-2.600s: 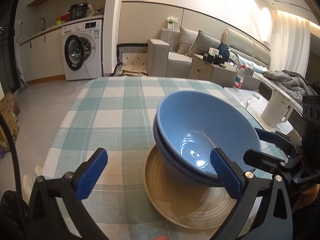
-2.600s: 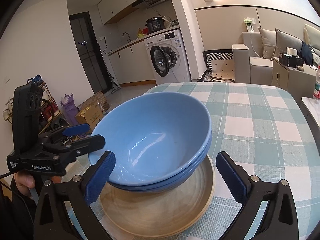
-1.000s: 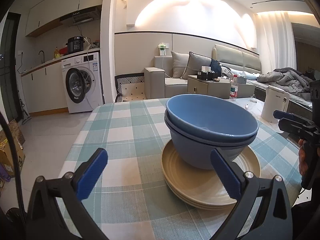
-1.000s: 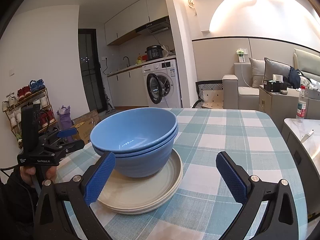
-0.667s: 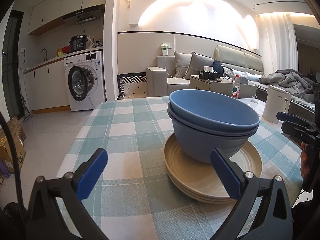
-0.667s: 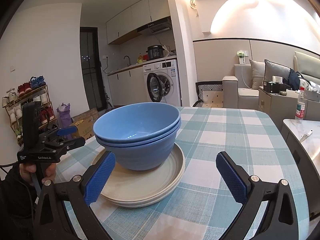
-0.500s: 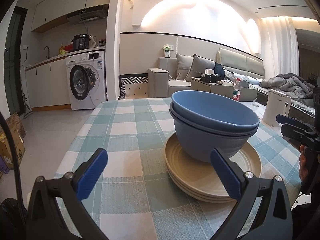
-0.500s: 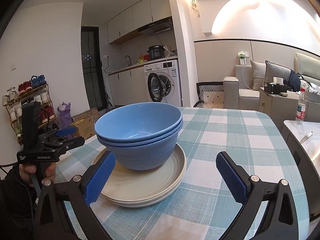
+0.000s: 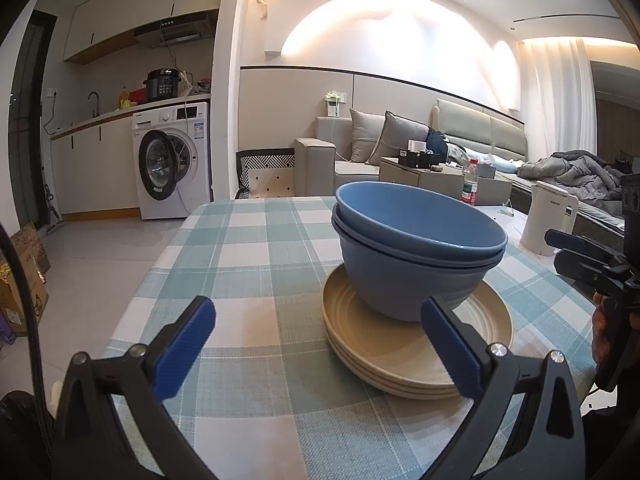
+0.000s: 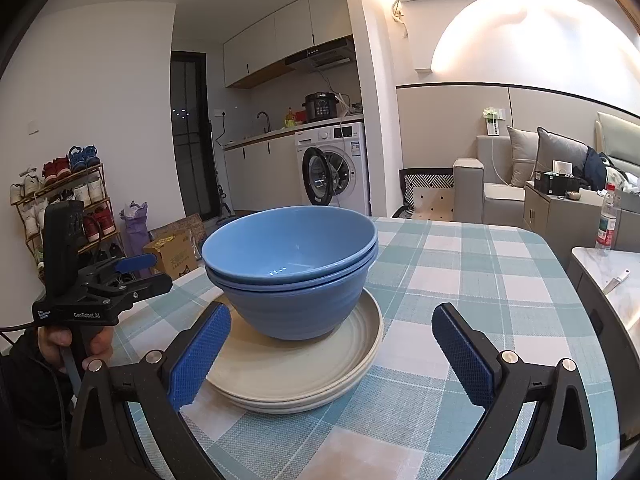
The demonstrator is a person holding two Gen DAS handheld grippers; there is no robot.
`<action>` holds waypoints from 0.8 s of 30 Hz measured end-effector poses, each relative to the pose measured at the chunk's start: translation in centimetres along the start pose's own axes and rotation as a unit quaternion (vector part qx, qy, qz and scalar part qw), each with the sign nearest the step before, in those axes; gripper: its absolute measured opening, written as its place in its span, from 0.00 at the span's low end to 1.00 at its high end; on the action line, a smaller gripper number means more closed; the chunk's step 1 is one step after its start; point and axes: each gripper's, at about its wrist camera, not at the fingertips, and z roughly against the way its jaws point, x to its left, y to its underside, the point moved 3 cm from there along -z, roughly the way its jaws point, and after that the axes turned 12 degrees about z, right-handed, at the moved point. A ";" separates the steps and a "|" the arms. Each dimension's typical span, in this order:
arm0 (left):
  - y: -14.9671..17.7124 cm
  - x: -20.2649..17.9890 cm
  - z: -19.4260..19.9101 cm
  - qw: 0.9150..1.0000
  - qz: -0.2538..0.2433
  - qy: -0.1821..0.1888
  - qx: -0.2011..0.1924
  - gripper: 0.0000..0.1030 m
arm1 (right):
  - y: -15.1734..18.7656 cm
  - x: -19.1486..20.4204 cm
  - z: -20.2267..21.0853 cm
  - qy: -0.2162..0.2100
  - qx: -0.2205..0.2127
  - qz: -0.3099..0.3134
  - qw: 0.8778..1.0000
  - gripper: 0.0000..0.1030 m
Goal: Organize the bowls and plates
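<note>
Two blue bowls (image 9: 416, 248) (image 10: 292, 268) are nested one inside the other and stand upright on a stack of beige plates (image 9: 416, 344) (image 10: 296, 372). The plate stack rests on the desk (image 9: 256, 264) (image 10: 472, 292), which is covered by a teal-and-white checked cloth. The bowls sit toward the far side of the top plate, leaving its near rim bare in both views.

Left tongs (image 9: 316, 348): fingers spread wide, nothing between them. They are held low at the near edge of the desk, clear of the crockery; the right finger (image 9: 448, 354) overlaps the plate rim in the view, but contact cannot be confirmed.

Right tongs (image 10: 334, 354): fingers likewise spread wide and empty, pointed at the stack from the other side. The left finger (image 10: 200, 356) lies just beside the plate rim; touching or not cannot be told.

Each camera catches the opposite tongs at the frame edge, held in a hand (image 10: 76, 340) (image 9: 600, 332).

Beyond the desk: a white kettle (image 9: 548, 218) on a pale surface to the right, a washing machine (image 9: 172, 160) (image 10: 334, 168) with its door ajar, a sofa (image 9: 352, 156) and a shoe rack (image 10: 64, 204).
</note>
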 end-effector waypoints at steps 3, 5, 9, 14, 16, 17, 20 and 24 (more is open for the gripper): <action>0.0 -0.1 0.0 1.000 0.000 0.002 0.002 1.00 | 0.0 0.1 0.2 0.001 0.001 0.001 1.000 0.99; -0.1 -0.1 0.1 1.000 0.001 0.004 0.002 1.00 | 0.0 0.1 0.5 0.001 -0.001 -0.001 1.000 0.99; -0.1 -0.2 0.2 1.000 0.003 0.006 0.001 1.00 | 0.0 0.1 0.7 0.003 -0.004 -0.001 1.000 0.99; 0.0 -0.6 0.4 1.000 -0.003 0.008 0.001 1.00 | 0.0 0.2 1.0 0.006 -0.007 0.000 1.000 0.99; 0.0 -0.9 0.4 1.000 -0.007 0.010 0.001 1.00 | 0.0 0.2 1.2 0.003 -0.006 0.000 1.000 0.99; 0.1 -1.0 0.5 1.000 -0.009 0.010 0.001 1.00 | -0.1 0.2 1.3 0.004 -0.006 0.001 1.000 0.99; 0.0 -1.2 0.6 1.000 -0.015 0.010 -0.002 1.00 | -0.2 0.4 1.6 0.003 -0.008 0.003 1.000 0.99; -0.1 -1.4 0.8 1.000 -0.015 0.011 -0.003 1.00 | -0.2 0.5 1.8 0.002 -0.008 0.005 1.000 0.99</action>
